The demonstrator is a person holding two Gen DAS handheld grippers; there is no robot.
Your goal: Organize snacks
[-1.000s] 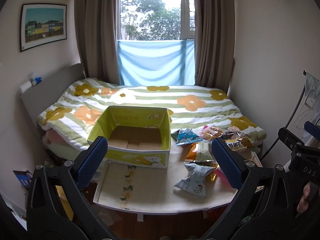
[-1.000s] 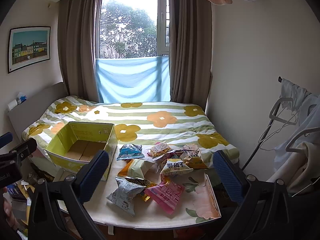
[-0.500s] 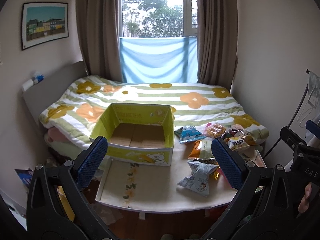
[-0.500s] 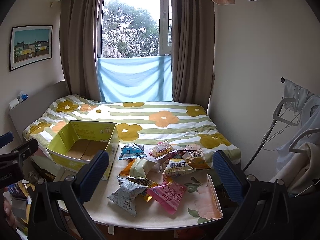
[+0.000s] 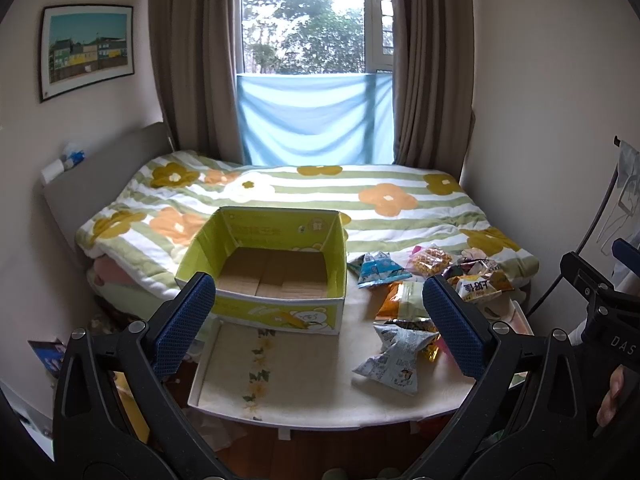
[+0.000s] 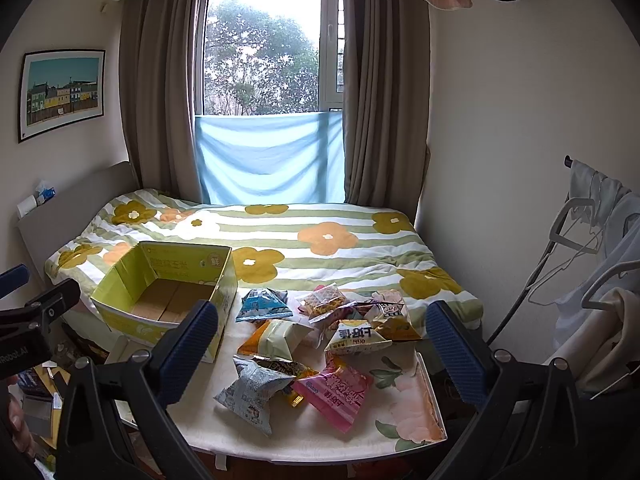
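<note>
A yellow-green cardboard box [image 5: 260, 312] [image 6: 120, 308] stands empty on the left of a small floral table [image 5: 272, 384] [image 6: 404, 408]. Several snack packets lie heaped on the table's right side: a grey-blue bag [image 5: 394, 360] [image 6: 252, 394], a pink packet [image 6: 336, 392], a blue packet [image 5: 376, 268] [image 6: 262, 304], a yellow-white one [image 6: 356, 338]. My left gripper [image 5: 320, 312] hangs open in front of the box, well short of it. Over the snack heap, still short of it, my right gripper [image 6: 320, 344] is open too. Neither holds anything.
Behind the table is a bed with a flowered, striped quilt [image 5: 320, 200]. A clothes rack with hangers [image 6: 592, 248] stands at the right wall. Clutter lies on the floor at the left [image 5: 48, 356]. A hand [image 5: 612, 396] holds the other gripper at the right edge.
Both views have crept slightly forward and upward; the box and snacks sit a little nearer. Nothing on the table has moved, and both grippers stay open.
</note>
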